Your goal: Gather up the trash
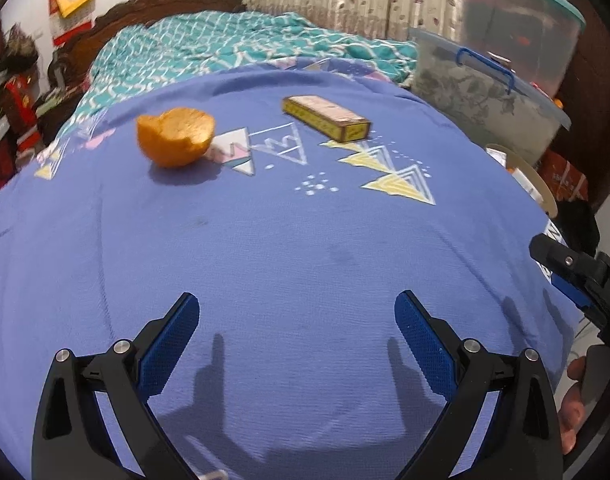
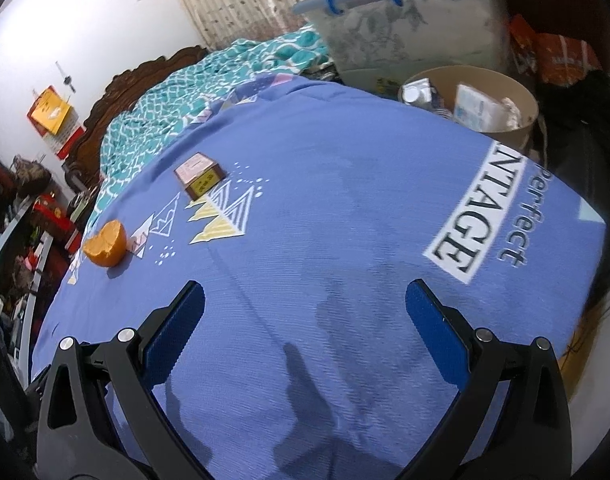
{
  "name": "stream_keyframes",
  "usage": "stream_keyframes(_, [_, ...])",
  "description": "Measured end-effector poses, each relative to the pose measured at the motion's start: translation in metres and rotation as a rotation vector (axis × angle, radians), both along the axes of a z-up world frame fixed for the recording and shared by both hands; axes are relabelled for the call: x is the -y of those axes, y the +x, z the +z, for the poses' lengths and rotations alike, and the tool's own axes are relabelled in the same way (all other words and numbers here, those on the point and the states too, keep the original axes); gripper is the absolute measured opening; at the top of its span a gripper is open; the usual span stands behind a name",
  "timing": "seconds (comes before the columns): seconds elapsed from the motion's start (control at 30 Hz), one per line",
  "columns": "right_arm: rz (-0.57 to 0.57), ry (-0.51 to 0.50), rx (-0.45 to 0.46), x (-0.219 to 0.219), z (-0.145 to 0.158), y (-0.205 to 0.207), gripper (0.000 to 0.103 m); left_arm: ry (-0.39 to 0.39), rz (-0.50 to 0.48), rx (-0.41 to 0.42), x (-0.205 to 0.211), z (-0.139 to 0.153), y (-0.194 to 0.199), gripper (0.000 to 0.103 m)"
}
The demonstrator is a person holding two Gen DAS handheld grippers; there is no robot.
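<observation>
An orange peel half (image 1: 176, 142) lies on the blue bedsheet (image 1: 265, 248), far left of centre; it also shows in the right wrist view (image 2: 105, 249). A small yellow-brown cardboard box (image 1: 325, 117) lies to its right, also in the right wrist view (image 2: 201, 176). A round beige bin (image 2: 501, 92) holding paper trash stands beside the bed at the right; its rim shows in the left wrist view (image 1: 541, 184). My left gripper (image 1: 296, 320) is open and empty above the sheet, well short of both items. My right gripper (image 2: 305, 308) is open and empty, and shows at the right edge (image 1: 561, 268) of the left view.
A teal patterned blanket (image 1: 241, 40) is bunched at the head of the bed against a carved wooden headboard (image 1: 145, 4). Clear storage tubs with blue handles (image 2: 405, 24) stand beyond the bin. Cluttered shelves (image 2: 21, 220) line the left wall.
</observation>
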State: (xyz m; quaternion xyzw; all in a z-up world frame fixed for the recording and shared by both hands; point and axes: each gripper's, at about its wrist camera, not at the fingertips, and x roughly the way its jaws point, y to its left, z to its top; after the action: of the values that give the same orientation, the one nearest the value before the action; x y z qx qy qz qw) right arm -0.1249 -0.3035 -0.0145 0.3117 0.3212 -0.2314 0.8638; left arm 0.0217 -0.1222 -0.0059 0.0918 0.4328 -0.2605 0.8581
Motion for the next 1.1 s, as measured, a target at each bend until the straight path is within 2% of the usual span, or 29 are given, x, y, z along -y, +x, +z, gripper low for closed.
stream_keyframes(0.17, [0.050, -0.009, -0.007, -0.007, -0.003, 0.012, 0.099, -0.019, 0.065, -0.034, -0.018, -0.006, 0.017, 0.094])
stream_keyframes(0.3, [0.063, -0.003, -0.016, -0.006, -0.009, 0.018, 0.099, 0.027, 0.094, 0.000, -0.030, 0.000, 0.040, 0.094])
stream_keyframes(0.47, [0.081, 0.005, -0.017, -0.002, -0.016, 0.026, 0.099, 0.022, 0.199, -0.003, -0.051, 0.022, 0.102, 0.094])
stream_keyframes(0.6, [0.154, -0.020, -0.029, 0.002, -0.014, 0.047, 0.099, 0.059, 0.261, -0.038, -0.043, 0.018, 0.145, 0.094])
stream_keyframes(0.67, [0.242, -0.004, -0.040, 0.008, -0.012, 0.074, 0.099, 0.076, 0.260, -0.061, -0.028, 0.013, 0.161, 0.094])
stream_keyframes(0.77, [0.288, 0.007, -0.049, 0.014, -0.011, 0.095, 0.099, 0.121, 0.256, -0.074, 0.004, 0.003, 0.180, 0.094])
stream_keyframes(0.8, [0.308, -0.019, -0.054, 0.017, -0.010, 0.108, 0.099, 0.130, 0.251, -0.075, 0.014, -0.001, 0.186, 0.095])
stream_keyframes(0.93, [0.383, -0.144, -0.086, 0.022, -0.008, 0.157, 0.099, 0.257, 0.278, 0.012, 0.046, -0.008, 0.203, 0.094])
stream_keyframes(1.03, [0.451, -0.185, -0.118, 0.026, -0.011, 0.202, 0.099, 0.252, 0.313, 0.006, 0.041, -0.011, 0.212, 0.094])
stream_keyframes(1.1, [0.485, -0.213, -0.142, 0.025, -0.015, 0.235, 0.099, 0.270, 0.353, -0.015, 0.033, -0.018, 0.219, 0.088])
